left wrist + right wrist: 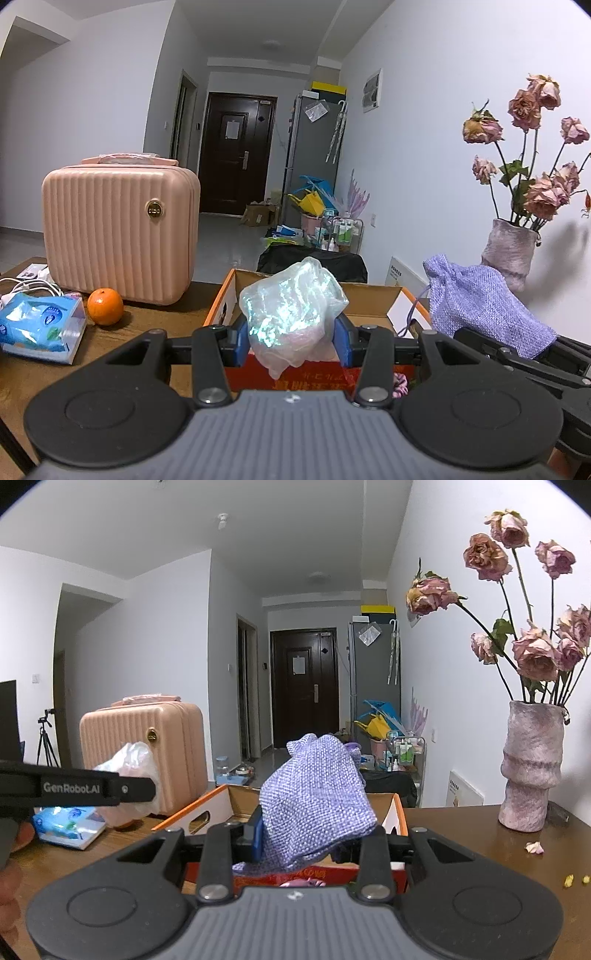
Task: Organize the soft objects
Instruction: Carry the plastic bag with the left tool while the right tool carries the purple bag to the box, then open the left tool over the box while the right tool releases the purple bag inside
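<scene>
Here, my left gripper (pixel 291 338) is clenched on a crumpled translucent plastic bag (pixel 291 314), its blue pads pressing the bag from both sides, and the bundle hangs just above the near edge of the open cardboard box (pixel 373 301). My right gripper (pixel 314 836) is clamped on a purple knitted pouch (pixel 317 805), which bulges up out of the jaws and droops over them, likewise above the box's near side. Taking the box as my landmark: to its left stands a pink ribbed case (pixel 118 232), with an orange (pixel 105 306) and a blue tissue pack (pixel 40 326) in front of that case on the wooden table (pixel 33 373). The left wrist view alone shows the orange and white cables at the far left; from the right wrist view the orange is hidden behind my left gripper's arm. The right wrist view alone shows the whole pink vase (pixel 532 764) of dried roses (pixel 535 657) to the box's right, fallen petals on the table near it, and a tripod (pixel 46 738) beyond the case. Something pink lies inside the box, too hidden to identify.
</scene>
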